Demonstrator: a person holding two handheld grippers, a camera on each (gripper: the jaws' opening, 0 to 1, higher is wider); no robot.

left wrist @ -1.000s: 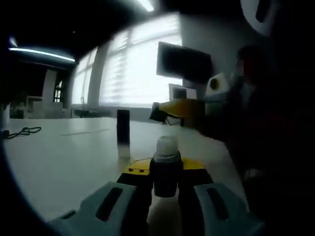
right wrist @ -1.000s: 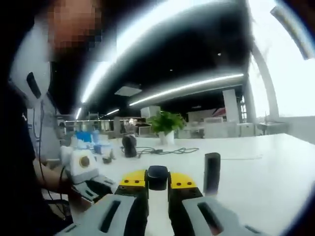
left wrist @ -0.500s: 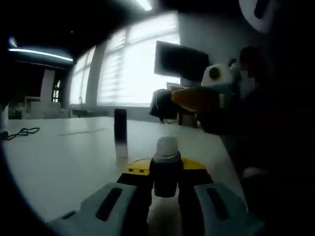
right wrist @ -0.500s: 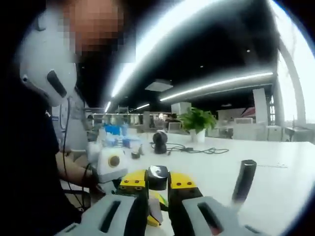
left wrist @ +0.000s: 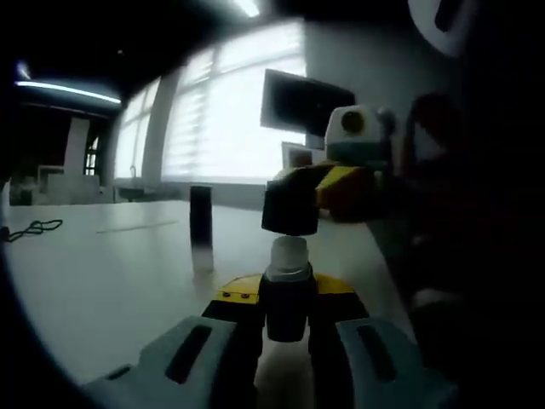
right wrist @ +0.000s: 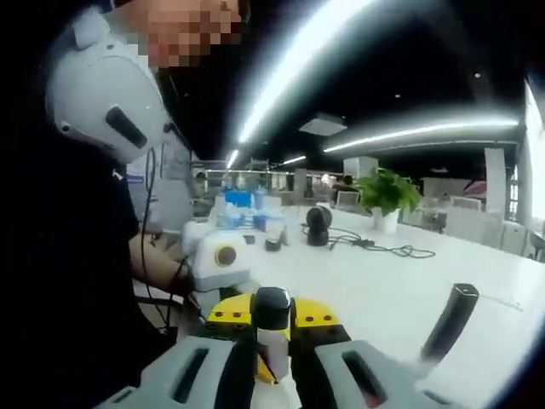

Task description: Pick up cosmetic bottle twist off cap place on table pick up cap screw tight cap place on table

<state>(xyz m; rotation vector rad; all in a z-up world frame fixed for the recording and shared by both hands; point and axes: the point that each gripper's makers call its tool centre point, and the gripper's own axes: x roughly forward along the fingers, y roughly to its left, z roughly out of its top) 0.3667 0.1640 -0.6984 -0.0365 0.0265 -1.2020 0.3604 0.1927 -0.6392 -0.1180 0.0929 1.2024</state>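
- Right now, in the left gripper view, our left gripper (left wrist: 287, 328) rises from the bottom centre, its jaws pinching the dark body of the cosmetic bottle (left wrist: 287, 290), which stands upright with its pale neck bare.
- Coming in from the right of that frame, our right gripper (left wrist: 294, 200) sits just above the neck, clamped on the dark cap (left wrist: 289, 209).
- Down at the bottom centre of the right gripper view, the jaws pinch the cap (right wrist: 272, 308), with the bottle's pale neck (right wrist: 272, 345) directly beneath it.
- Further off, a dark tube (left wrist: 201, 226) stands alone on the white table (left wrist: 102, 273), left of centre.
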